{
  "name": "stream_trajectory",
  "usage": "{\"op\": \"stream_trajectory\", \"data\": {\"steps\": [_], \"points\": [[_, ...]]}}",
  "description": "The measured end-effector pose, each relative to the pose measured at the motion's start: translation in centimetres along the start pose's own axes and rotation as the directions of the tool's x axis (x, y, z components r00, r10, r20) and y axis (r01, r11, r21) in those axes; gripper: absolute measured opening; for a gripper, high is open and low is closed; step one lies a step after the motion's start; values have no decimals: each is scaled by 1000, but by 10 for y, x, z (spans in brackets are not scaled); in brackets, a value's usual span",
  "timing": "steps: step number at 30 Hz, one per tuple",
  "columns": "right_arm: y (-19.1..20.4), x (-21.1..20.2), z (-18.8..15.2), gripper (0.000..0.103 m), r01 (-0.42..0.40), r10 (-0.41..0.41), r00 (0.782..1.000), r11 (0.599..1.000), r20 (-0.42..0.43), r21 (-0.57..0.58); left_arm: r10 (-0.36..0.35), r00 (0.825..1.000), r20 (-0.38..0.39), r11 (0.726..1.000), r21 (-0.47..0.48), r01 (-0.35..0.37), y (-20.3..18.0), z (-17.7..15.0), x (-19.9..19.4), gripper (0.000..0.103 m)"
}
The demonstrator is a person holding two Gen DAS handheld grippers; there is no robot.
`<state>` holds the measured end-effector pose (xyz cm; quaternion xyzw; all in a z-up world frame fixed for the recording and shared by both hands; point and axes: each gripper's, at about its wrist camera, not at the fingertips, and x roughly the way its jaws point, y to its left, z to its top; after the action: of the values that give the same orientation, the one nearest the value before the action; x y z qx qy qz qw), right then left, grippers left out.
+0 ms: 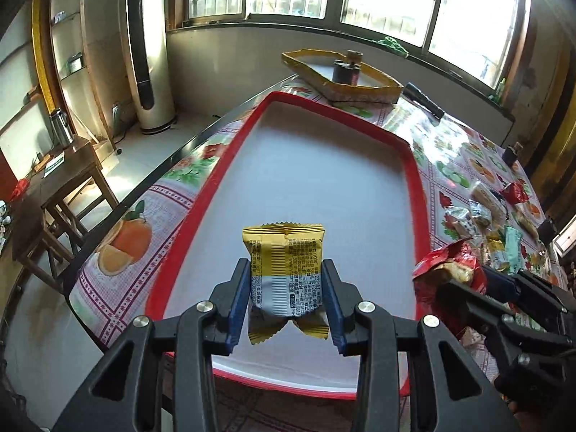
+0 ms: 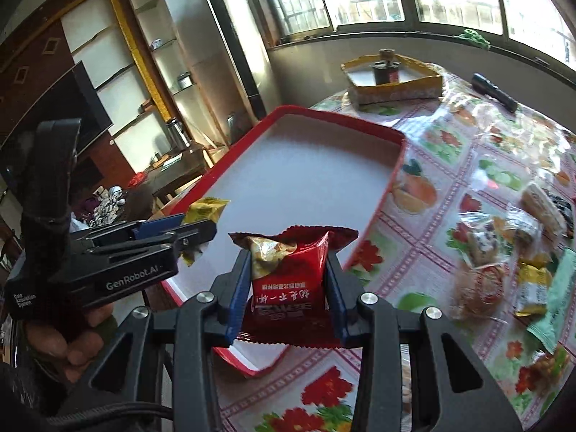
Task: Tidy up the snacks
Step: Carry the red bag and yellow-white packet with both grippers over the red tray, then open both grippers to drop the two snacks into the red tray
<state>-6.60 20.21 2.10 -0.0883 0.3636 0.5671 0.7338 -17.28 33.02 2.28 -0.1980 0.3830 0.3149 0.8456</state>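
My left gripper (image 1: 286, 270) is shut on a yellow and silver snack packet (image 1: 284, 273), held above the near end of the red-rimmed tray (image 1: 414, 187) with its bare grey floor. My right gripper (image 2: 288, 262) is shut on a red snack packet (image 2: 289, 280), hanging over the tray's near right corner (image 2: 392, 176). In the left wrist view the right gripper (image 1: 478, 280) shows at the right edge with the red packet (image 1: 446, 266). In the right wrist view the left gripper (image 2: 194, 230) shows at the left, the yellow packet (image 2: 205, 210) in its jaws, a hand beneath it.
Several loose wrapped snacks (image 2: 504, 252) lie on the fruit-print tablecloth (image 2: 450, 144) right of the tray. A yellow cardboard box (image 1: 342, 75) holding a dark jar (image 1: 345, 70) stands at the far end, a black flashlight (image 1: 423, 99) beside it. The table's left edge drops to the floor.
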Motion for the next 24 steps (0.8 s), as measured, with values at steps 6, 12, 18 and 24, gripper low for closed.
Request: {"op": "stream_trajectory", "data": {"steps": [6,12,18,24], "points": [[15,26,-4,41,-26,25,998,999,-53,-22,4,1000,-23,1000,-25,-4,11,1,10,38],[17,44,-3,41,-29,25,996,999,-84,-42,8,999,-46,999,-30,-10,16,0,20,38],[19,51,-3,42,-32,27,996,998,-90,-56,2,997,-83,999,-43,-6,18,-1,29,39],[16,46,-3,46,-58,54,994,998,-91,-38,-6,999,-52,998,-59,3,19,3,15,39]]}}
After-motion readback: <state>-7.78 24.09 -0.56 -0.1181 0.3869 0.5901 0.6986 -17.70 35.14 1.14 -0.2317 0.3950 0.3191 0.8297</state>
